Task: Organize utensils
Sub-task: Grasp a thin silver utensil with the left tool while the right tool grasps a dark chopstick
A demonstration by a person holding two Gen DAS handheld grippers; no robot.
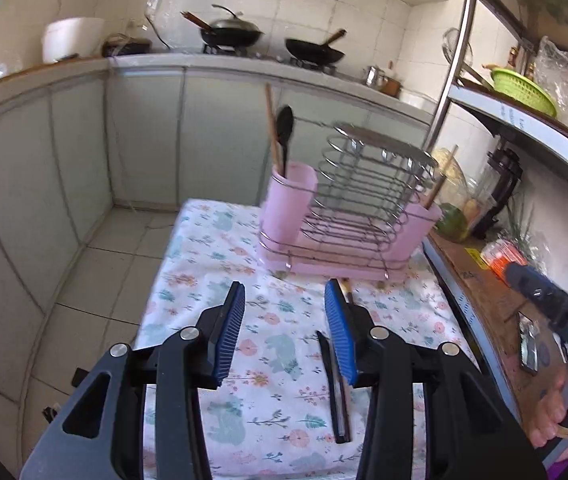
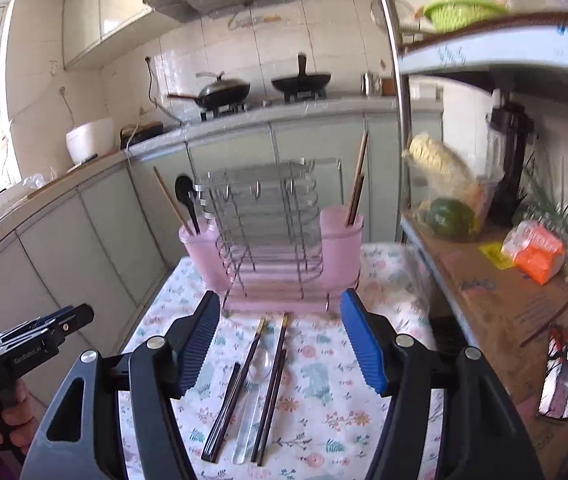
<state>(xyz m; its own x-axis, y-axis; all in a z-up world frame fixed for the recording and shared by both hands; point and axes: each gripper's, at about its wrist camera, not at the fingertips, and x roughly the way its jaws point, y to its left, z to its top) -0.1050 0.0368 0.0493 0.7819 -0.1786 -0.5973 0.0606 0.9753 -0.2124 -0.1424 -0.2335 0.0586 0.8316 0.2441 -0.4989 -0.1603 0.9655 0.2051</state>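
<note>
Our left gripper [image 1: 284, 312] hangs spread over the floral cloth [image 1: 212, 264] with nothing between its jaws; a dark chopstick [image 1: 333, 388] lies on the cloth just inside its right finger. Beyond stands the rack [image 1: 347, 208], whose left pink cup [image 1: 289, 204] holds a black spoon [image 1: 285, 128] and a wooden stick [image 1: 271, 124], both upright; the far cup is mostly hidden behind the wires, with a wooden stick leaning out of it. From the right wrist view, our right gripper [image 2: 280, 332] is also spread and empty, and the loose utensils lie between and below its fingers: chopsticks [image 2: 228, 396] on either side of a clear spoon [image 2: 258, 368], close together, near the rack's front. Here the right cup [image 2: 341, 236] holds chopsticks and the left cup [image 2: 200, 252] the black spoon and a stick. We judge the chopsticks light, stiff and thin, apt to roll or slip; we would pinch them mid-shaft. The clear spoon looks like smooth plastic, so the handle's middle seems the safest hold.
</note>
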